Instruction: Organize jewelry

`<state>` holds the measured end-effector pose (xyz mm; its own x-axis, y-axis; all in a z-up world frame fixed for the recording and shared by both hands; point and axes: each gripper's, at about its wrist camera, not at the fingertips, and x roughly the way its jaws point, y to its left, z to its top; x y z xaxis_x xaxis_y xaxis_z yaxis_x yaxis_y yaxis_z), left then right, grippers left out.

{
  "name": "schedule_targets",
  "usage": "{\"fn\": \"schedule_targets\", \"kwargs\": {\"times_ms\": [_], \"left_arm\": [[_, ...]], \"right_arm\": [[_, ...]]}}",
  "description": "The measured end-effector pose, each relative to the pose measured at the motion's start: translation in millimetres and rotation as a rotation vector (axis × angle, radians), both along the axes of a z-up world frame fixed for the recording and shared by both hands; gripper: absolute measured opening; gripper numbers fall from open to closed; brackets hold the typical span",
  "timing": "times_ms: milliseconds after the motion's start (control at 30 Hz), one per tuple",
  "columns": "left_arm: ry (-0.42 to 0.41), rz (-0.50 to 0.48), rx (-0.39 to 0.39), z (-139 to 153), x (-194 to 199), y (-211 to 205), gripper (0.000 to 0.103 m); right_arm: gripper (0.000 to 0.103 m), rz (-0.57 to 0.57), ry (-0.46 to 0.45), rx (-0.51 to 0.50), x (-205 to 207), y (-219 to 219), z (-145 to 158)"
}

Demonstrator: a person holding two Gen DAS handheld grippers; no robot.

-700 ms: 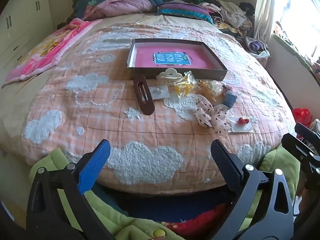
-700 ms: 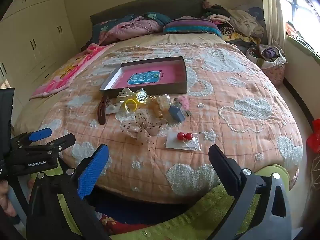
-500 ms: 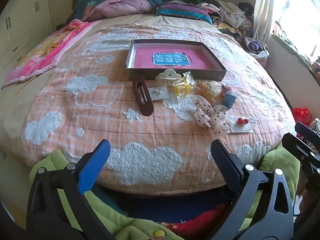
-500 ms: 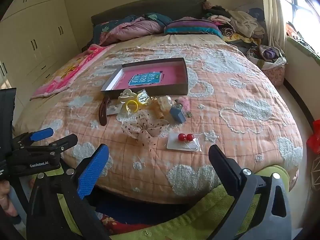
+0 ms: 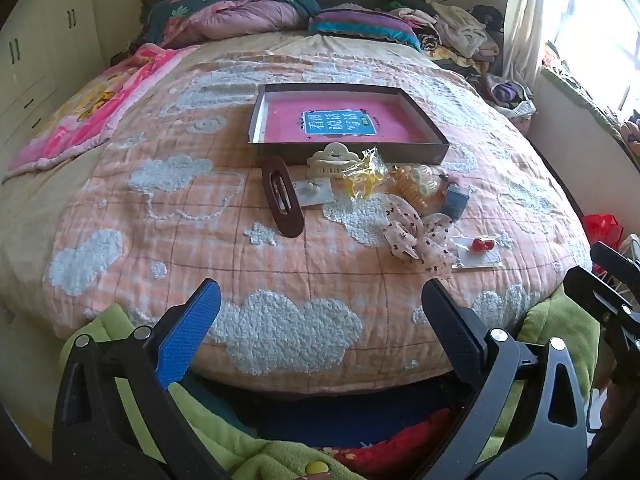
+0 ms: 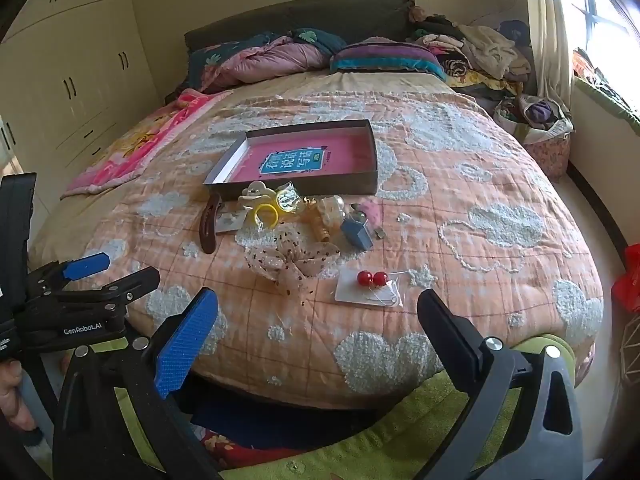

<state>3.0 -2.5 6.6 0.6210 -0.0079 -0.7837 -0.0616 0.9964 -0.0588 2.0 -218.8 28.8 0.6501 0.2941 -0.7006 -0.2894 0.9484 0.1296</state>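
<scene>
box point(image 5: 428, 148): open, pink-lined, flat on quilt | hair clips, bow, red earrings point(image 6: 373, 278): heaped just before it

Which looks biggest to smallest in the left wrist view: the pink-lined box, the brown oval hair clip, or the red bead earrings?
1. pink-lined box
2. brown oval hair clip
3. red bead earrings
The earrings lie somewhat nearer the camera yet look clearly smallest.

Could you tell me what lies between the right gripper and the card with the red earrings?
Only bare quilt: in the right wrist view, the open right gripper has nothing else between it and the earring card.
</scene>
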Motion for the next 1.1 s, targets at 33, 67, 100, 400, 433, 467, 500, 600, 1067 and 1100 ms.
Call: {"fn": "schedule_targets", "kwargs": {"times_ms": [33,67,100,400,433,467,500,600,1067,1100], "left_arm": [[0.0,-0.001,0.001,-0.4,0.2,0.4,0.094],[-0.001,-0.002,0.001,-0.1,0.9,1.1,0.094],[-0.001,-0.001,0.0,-0.2,0.4,0.7,0.094],[-0.007,0.002,0.005,1.2,0.9,0.7,0.094],[-0.007,0.002,0.006,1.1,0.9,0.6,0.094],[-0.007,0.003,0.005,1.1,0.8,0.7,0.094],[-0.008,0.004,0.005,1.8,1.3,1.6,0.094],[-0.009,0.004,0.006,1.3,0.8,0.7,0.094],[-0.01,0.004,0.008,1.6,0.4,0.3,0.094],[-0.01,0.004,0.008,1.8,0.5,0.5,0.094]], "right_arm": [[0.099,0.0,0.0,0.0,0.1,0.2,0.4],[0.099,-0.001,0.0,0.0,0.3,0.2,0.2],[0.099,-0.001,0.0,0.0,0.4,0.5,0.7],[0.099,0.001,0.0,-0.001,0.7,1.6,1.8],[0.099,0.001,0.0,-0.001,0.8,1.7,1.9],[0.099,0.001,0.0,0.001,0.7,1.3,1.2],[0.099,0.002,0.0,0.001,0.9,1.6,1.9],[0.099,0.002,0.001,0.001,1.3,2.1,3.0],[0.099,0.005,0.0,0.003,1.3,2.1,2.5],[0.099,0.006,0.0,0.004,1.5,2.5,3.3]]}}
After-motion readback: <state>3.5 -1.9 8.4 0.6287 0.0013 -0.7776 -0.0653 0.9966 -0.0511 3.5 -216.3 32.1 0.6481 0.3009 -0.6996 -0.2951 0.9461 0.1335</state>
